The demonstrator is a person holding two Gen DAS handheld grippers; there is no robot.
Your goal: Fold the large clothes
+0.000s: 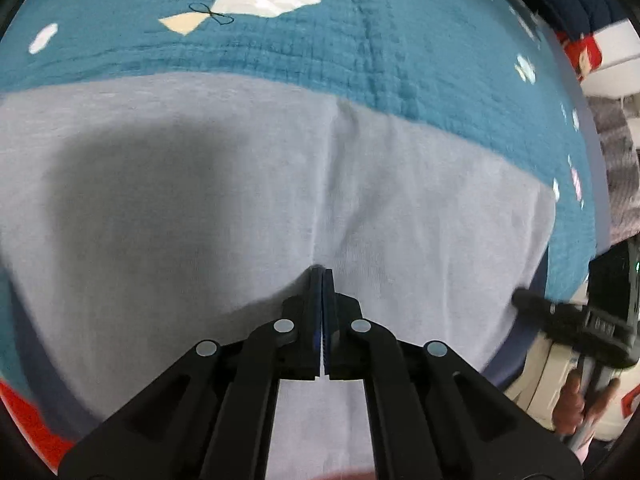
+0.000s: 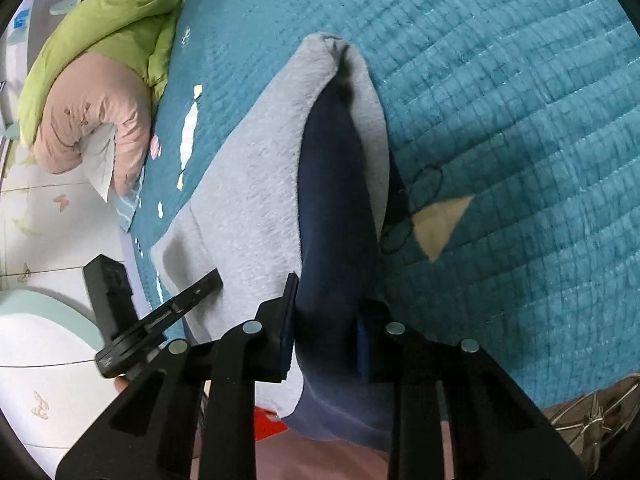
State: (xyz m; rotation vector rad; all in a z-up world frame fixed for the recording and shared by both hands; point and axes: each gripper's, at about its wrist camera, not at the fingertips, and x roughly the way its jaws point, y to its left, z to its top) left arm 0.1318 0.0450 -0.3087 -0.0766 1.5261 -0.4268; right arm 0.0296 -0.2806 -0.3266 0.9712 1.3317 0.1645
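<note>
In the left wrist view the left gripper (image 1: 322, 276), low centre, has its jaws together, pinching a ridge of the grey garment (image 1: 200, 200) spread over the teal bed (image 1: 280, 52); that thin bite may slip out. In the right wrist view the right gripper (image 2: 326, 312), low centre, clamps the garment's navy fold (image 2: 336, 208); uneven pulling between the two could skew or bunch the fold.
</note>
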